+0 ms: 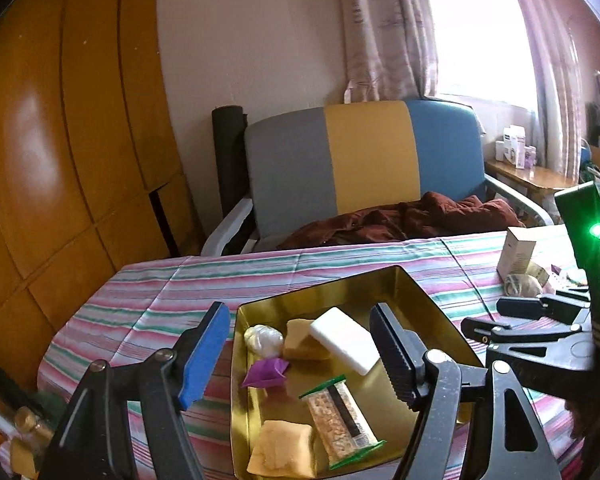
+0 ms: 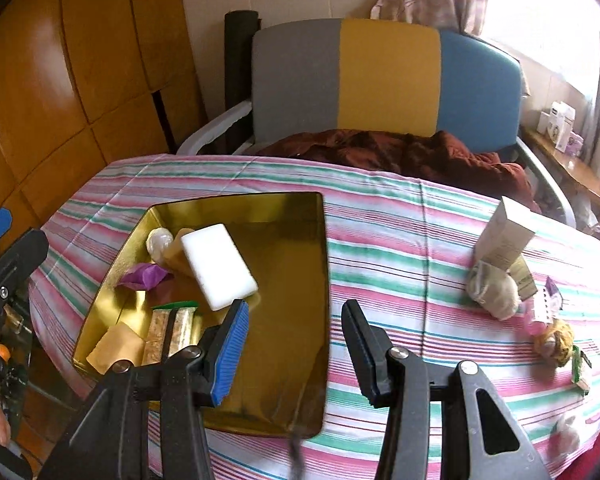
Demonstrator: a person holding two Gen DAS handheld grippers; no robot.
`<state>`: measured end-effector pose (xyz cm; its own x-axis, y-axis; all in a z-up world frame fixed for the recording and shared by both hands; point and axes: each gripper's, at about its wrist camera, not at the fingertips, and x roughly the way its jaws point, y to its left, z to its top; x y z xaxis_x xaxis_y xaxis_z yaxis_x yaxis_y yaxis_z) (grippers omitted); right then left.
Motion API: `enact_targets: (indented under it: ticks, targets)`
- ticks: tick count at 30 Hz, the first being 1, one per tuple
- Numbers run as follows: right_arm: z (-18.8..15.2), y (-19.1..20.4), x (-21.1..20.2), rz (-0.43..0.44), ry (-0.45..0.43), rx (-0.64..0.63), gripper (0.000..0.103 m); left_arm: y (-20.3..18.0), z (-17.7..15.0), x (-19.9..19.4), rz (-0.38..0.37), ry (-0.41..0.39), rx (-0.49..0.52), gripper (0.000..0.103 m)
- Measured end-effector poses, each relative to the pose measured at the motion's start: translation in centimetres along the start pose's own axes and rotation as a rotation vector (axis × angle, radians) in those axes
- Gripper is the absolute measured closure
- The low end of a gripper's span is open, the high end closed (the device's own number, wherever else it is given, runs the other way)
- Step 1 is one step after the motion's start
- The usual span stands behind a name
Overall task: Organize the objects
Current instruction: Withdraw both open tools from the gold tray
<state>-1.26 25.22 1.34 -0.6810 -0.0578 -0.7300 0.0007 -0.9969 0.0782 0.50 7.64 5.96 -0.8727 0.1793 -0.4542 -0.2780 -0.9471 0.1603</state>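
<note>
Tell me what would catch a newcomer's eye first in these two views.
First, the shiny gold rectangular metal tin on the pink-and-green striped tablecloth, with a white rectangular foam block leaning on the snacks inside it. Behind the table stands a chair with a grey, yellow and blue backrest, and a dark red-brown crumpled cloth lies on its seat.

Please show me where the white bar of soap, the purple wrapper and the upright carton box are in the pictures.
white bar of soap (image 2: 219, 266): right wrist view, middle of its top face.
purple wrapper (image 1: 265, 373): left wrist view, centre of the crumpled wrapper.
upright carton box (image 2: 506, 236): right wrist view, its front face.
</note>
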Motion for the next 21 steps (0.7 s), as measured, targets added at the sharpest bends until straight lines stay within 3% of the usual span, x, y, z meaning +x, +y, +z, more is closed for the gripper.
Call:
enact_targets:
  ticks: [21]
  targets:
    - [-3.1, -9.8, -2.5, -0.114, 0.011, 0.158, 0.054, -4.9, 0.3, 0.0, -0.068, 0.008, 0.107, 0.029]
